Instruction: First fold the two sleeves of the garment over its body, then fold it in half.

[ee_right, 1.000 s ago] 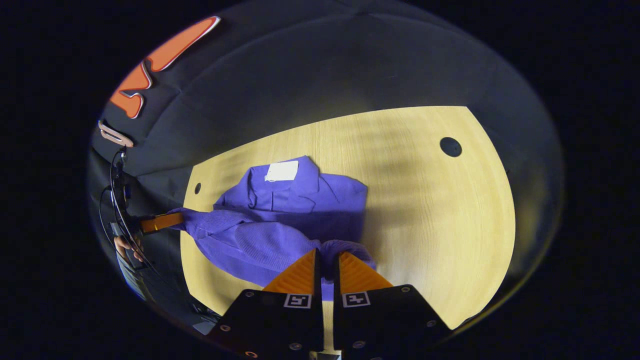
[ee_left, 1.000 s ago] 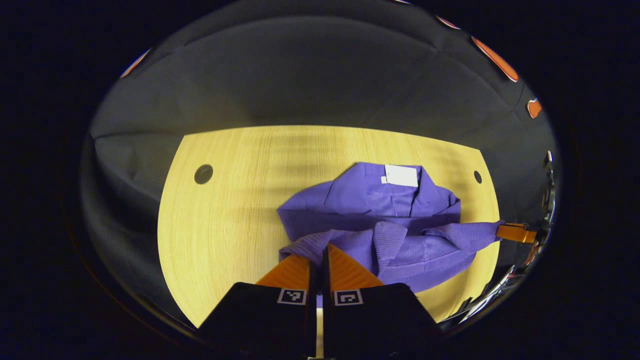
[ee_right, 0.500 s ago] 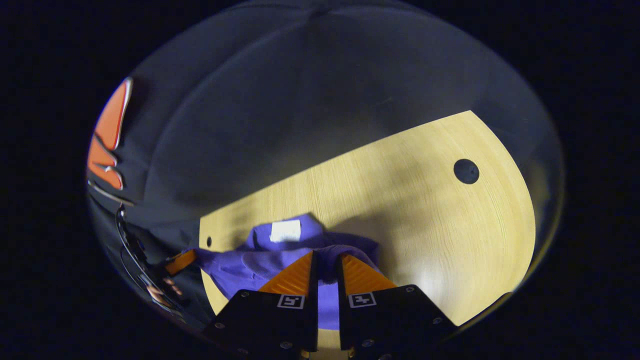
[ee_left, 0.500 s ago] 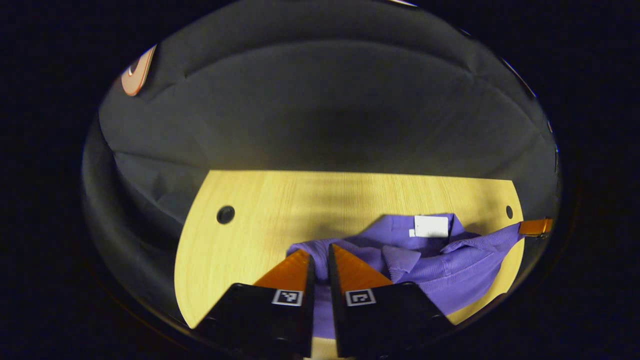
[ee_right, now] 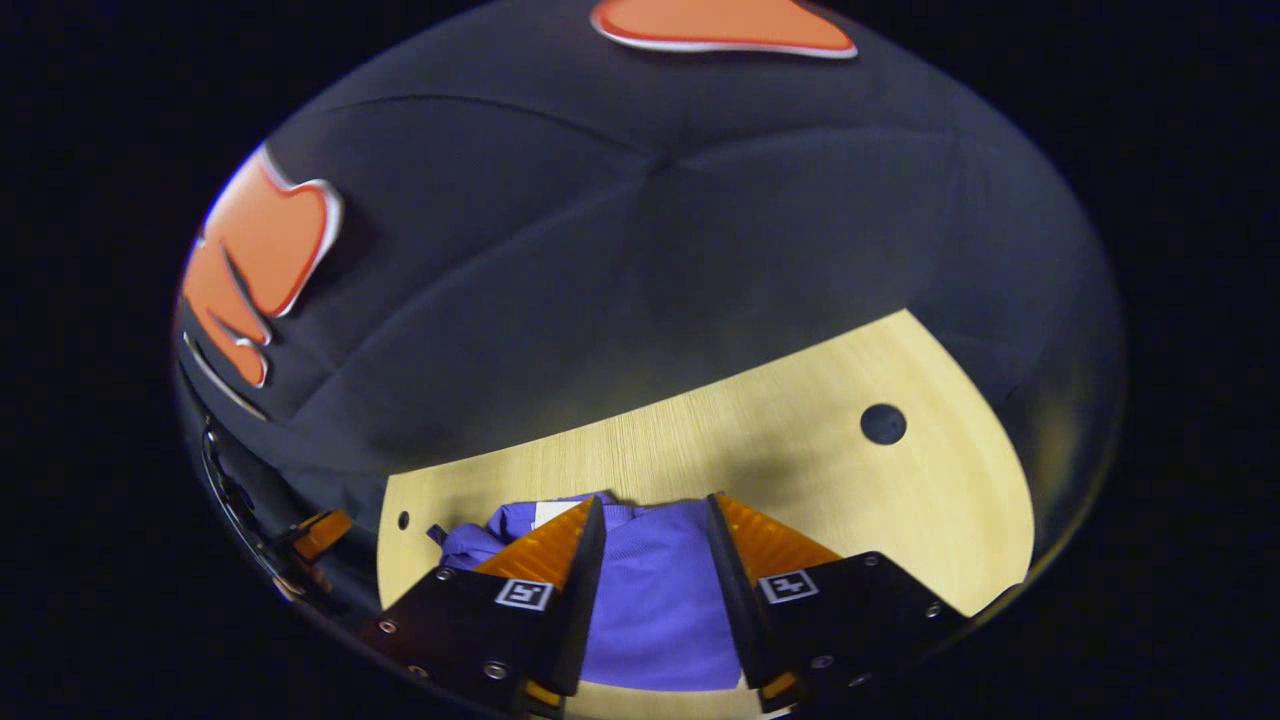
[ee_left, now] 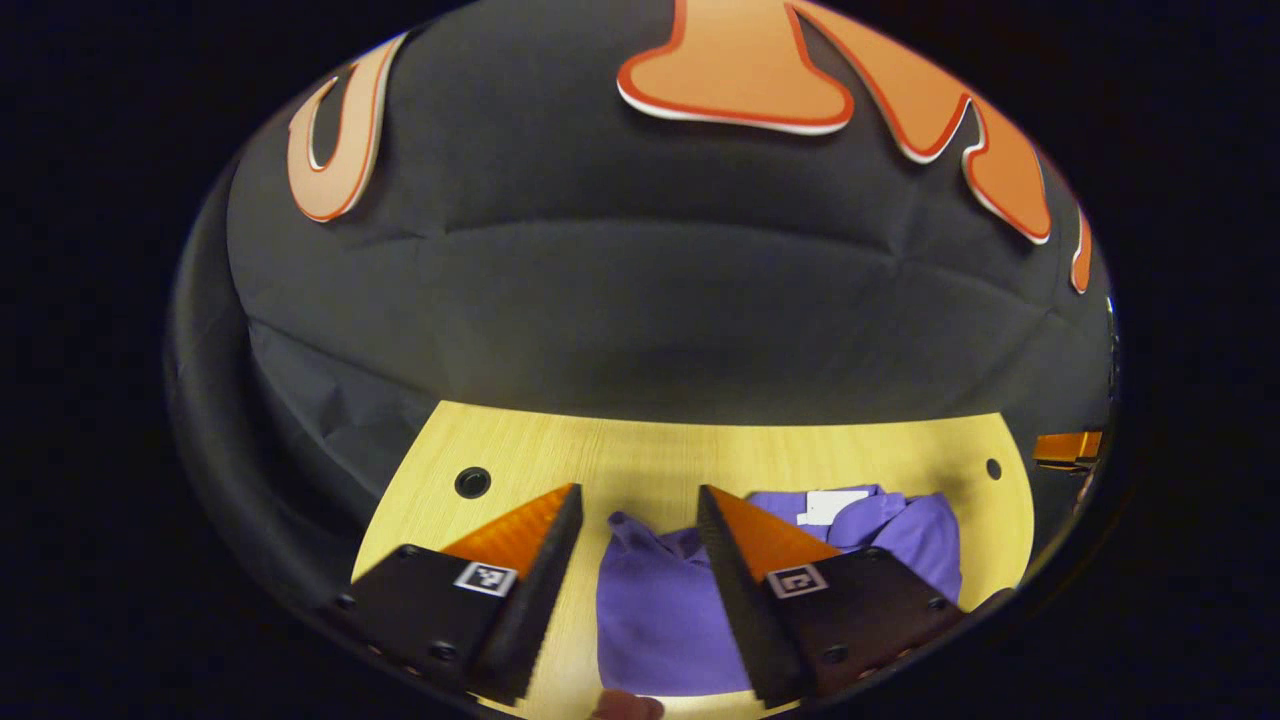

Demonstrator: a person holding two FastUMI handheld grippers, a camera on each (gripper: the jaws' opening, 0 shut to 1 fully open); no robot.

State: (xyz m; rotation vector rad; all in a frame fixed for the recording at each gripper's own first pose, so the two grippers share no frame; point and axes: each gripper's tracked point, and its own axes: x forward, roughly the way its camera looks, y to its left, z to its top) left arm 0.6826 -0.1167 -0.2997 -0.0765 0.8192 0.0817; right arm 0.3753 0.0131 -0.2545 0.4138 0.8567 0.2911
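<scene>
The left tool (ee_left: 632, 510) is wide open and holds nothing; the right tool (ee_right: 650, 520) is open and empty too. The garment (ee_left: 660, 610) lies folded on the table (ee_left: 560, 450), just below and ahead of both tools. It looks like a soft, light knit that sags and slips, so I would pinch a doubled edge or corner.

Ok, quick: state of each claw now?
Left claw: open, holding nothing, above the purple garment.
Right claw: open, holding nothing.
</scene>
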